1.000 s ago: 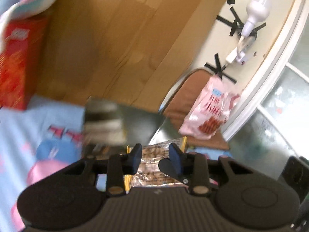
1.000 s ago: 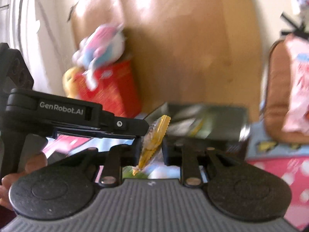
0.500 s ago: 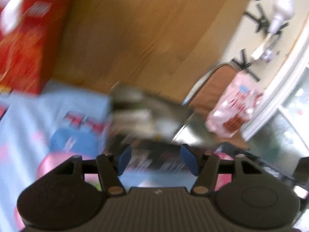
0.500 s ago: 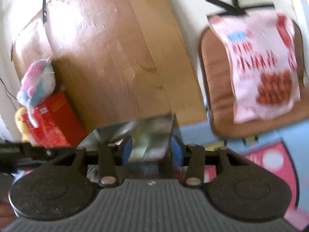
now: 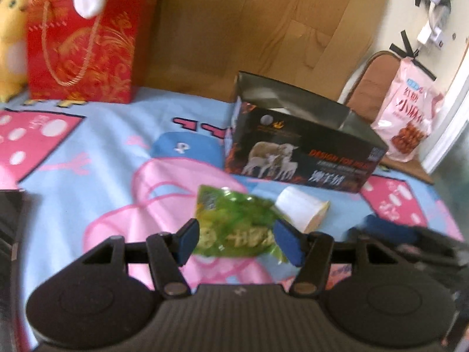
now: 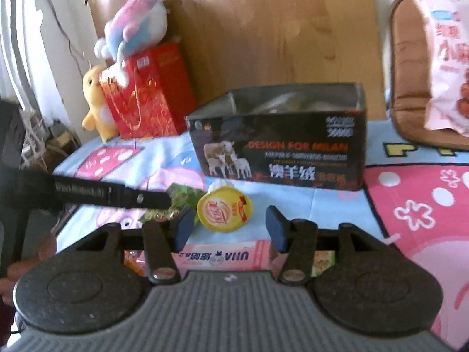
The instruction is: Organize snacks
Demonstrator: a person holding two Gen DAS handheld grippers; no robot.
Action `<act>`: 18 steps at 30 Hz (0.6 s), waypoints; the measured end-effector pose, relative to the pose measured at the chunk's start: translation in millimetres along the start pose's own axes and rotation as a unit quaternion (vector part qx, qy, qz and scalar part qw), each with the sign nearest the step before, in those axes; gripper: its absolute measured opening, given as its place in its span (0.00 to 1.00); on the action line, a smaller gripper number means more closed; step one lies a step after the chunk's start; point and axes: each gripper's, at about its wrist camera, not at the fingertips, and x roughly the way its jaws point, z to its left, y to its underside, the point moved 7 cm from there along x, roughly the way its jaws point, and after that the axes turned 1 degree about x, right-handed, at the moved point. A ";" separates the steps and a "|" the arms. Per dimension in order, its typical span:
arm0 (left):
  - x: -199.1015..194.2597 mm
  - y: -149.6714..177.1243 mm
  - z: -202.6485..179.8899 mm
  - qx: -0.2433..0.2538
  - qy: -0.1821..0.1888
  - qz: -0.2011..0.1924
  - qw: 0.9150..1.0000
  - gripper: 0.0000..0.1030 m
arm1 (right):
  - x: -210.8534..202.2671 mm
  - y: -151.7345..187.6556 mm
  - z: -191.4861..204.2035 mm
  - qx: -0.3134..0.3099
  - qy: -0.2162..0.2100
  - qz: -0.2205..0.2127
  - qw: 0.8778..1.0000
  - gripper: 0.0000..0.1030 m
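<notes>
The snacks still loose on the bed lie in a small cluster in front of the black carton, which stands open-topped toward the far side of the cartoon-print sheet. A green packet lies nearest the left gripper; just to its right a small cup rests on its side, its yellow foil lid facing the right gripper. Closer still to that gripper lies a flat pink UHA packet.

A second ago each claw pinched a wrapped snack up beside the carton. Now both are released and empty: the left jaws stand apart with the green packet seen between them but not pressed, and the right jaws are opening with the cup ahead of them and the pink packet below, neither gripped. Both cameras now look down at the sheet rather than up at the headboard. I judge the last pair of snacks delivered and a fresh pick beginning, green packet for the left, cup or pink packet for the right.

At the far left a red gift bag stands against the wooden headboard with a yellow plush beside it and a pastel plush on top. At the far right a pink snack bag leans on a brown cushion.
</notes>
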 end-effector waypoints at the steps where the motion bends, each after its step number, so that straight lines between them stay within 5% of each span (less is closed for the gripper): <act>1: -2.6 2.2 -0.8 0.007 -0.012 -0.004 1.000 0.56 | -6.3 -1.1 -3.1 0.007 0.007 -0.013 1.000 0.55; 7: -14.5 10.9 -7.8 0.031 -0.049 -0.016 0.998 0.56 | -39.7 9.1 -16.6 0.043 0.037 -0.053 0.997 0.55; 18: -43.6 22.0 -18.8 0.058 -0.070 -0.041 0.995 0.56 | -63.6 27.6 0.0 0.054 0.031 -0.055 0.997 0.55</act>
